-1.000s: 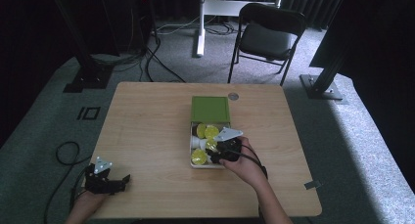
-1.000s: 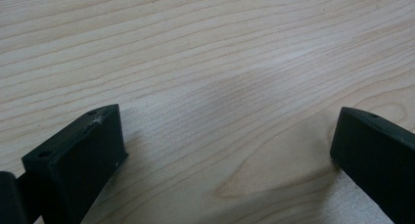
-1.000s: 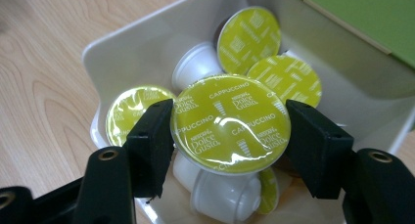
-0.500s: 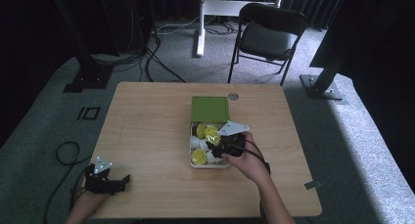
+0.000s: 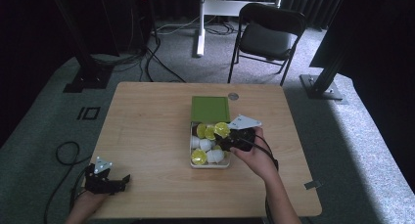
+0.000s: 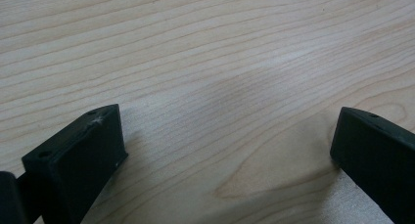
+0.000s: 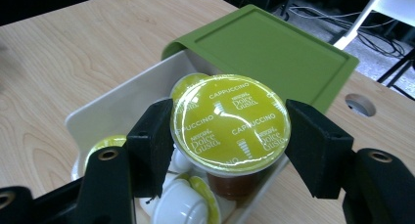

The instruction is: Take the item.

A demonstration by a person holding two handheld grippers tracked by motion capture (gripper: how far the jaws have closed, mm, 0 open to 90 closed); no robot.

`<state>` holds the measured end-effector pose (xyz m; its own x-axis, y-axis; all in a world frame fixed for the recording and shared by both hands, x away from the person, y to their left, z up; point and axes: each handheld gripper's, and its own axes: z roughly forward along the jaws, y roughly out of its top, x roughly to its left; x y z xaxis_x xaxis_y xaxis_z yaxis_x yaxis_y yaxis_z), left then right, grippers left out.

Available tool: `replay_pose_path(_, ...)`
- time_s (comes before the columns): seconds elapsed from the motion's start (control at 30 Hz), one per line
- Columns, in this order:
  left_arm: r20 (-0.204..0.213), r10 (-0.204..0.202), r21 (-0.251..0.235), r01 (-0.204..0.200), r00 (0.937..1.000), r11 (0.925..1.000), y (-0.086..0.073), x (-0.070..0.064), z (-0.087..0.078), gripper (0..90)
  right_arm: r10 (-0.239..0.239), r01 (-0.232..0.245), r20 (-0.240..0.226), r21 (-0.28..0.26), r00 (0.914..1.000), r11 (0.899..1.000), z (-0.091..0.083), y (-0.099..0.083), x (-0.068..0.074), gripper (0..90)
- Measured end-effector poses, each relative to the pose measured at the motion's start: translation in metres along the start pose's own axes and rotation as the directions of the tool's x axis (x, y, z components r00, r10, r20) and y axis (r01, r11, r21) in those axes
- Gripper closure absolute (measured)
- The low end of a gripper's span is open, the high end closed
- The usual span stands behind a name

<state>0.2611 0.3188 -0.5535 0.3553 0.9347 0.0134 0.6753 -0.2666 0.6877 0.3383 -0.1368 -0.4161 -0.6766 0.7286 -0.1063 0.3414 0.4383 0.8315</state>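
Observation:
A white box (image 5: 192,161) near the table's middle holds several coffee capsules, white ones and yellow-green-lidded ones. Its green lid (image 5: 210,109) lies against the box's far end. My right gripper (image 5: 224,135) hovers over the box's far right part, shut on a capsule (image 7: 230,120) with a yellow-green "Cappuccino" foil top, one jaw on each side of its rim. The capsule hangs above the others in the box. My left gripper (image 5: 125,178) rests at the table's near left corner, open, with bare wood between its fingertips (image 6: 83,150).
A round cable hole (image 5: 233,96) sits in the table just beyond the lid's right corner. A black folding chair (image 5: 266,33) stands past the far edge. A cable loops on the floor (image 5: 63,153) left of the table.
My right gripper has shifted a little toward the far right, and the yellow-green capsule now shows clear above the box. The left gripper has stayed put.

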Motion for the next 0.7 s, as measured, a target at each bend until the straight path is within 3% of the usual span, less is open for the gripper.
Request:
replay_pose_path(0.3, 0.0, 0.0, 0.001, 0.0, 1.0, 1.0, 0.0, 0.0, 0.0, 0.5, 0.035, -0.034, 0.052, -0.016, 0.998, 0.999, -0.007, -0.005, -0.015, 38.0)
replay_pose_path(0.7, 0.001, -0.003, 0.0, 0.003, 1.0, 1.0, 0.0, 0.0, 0.0, 0.4, 0.119, -0.115, 0.164, -0.033, 0.9793, 0.993, -0.009, -0.022, -0.045, 38.0)
